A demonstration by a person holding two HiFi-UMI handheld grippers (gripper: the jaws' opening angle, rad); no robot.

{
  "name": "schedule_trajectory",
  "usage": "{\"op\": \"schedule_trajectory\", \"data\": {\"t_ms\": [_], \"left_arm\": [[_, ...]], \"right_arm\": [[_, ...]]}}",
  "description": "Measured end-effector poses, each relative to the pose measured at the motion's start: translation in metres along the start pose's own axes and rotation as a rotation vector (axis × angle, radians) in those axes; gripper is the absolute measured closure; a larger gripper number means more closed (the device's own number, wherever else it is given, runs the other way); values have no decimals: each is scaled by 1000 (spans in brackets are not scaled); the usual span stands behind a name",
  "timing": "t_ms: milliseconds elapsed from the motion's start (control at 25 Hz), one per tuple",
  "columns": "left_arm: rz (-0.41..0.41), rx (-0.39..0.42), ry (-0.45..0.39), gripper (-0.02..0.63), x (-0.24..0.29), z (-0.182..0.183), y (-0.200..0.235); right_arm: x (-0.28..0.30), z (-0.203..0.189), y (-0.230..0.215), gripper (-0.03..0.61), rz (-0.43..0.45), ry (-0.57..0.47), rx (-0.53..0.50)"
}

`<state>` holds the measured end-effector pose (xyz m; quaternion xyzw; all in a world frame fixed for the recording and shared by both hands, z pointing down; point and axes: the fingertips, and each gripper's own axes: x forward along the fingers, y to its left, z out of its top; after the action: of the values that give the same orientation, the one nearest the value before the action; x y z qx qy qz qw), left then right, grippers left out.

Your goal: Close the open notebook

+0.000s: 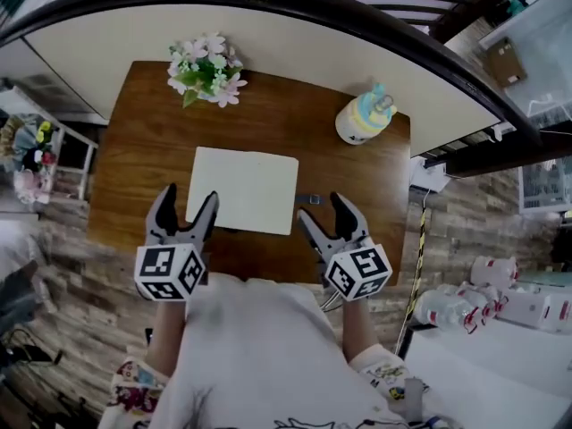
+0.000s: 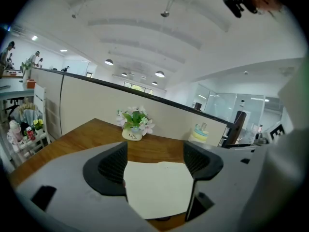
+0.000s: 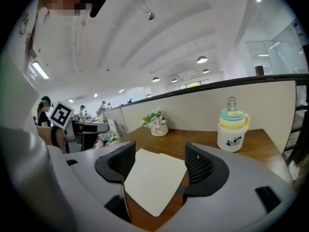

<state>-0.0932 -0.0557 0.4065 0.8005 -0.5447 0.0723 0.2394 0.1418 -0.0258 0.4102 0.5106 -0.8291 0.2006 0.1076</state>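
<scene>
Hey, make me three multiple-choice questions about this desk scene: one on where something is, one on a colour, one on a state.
1. Where on the desk does the flower pot stand?
A. far left corner
B. far right corner
C. middle of the near edge

2. What colour is the notebook's upper face?
A. red
B. cream
C. black

3. How do the left gripper's jaws stand?
A. shut on the notebook
B. shut, empty
C. apart, holding nothing

Answers:
1 A, the head view shows it at the far left, and the bottle at the far right.
2 B, it is plain cream in every view.
3 C, the left gripper view shows a wide gap between the jaws.
</scene>
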Motion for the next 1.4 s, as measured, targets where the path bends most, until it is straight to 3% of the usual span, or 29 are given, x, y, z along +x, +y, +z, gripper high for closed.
{"op": "schedule_trajectory", "data": {"t_ms": [320, 840, 1400], "left_arm": [[74, -49, -7, 279, -12, -8, 16], [32, -91, 57, 279, -2, -26, 27], [5, -163, 196, 279, 4, -87, 28]], "right_arm": [[13, -3, 6, 296, 56, 38, -11], [34, -14, 11, 296, 34, 117, -23], [59, -78, 6, 296, 55, 288, 41]]}}
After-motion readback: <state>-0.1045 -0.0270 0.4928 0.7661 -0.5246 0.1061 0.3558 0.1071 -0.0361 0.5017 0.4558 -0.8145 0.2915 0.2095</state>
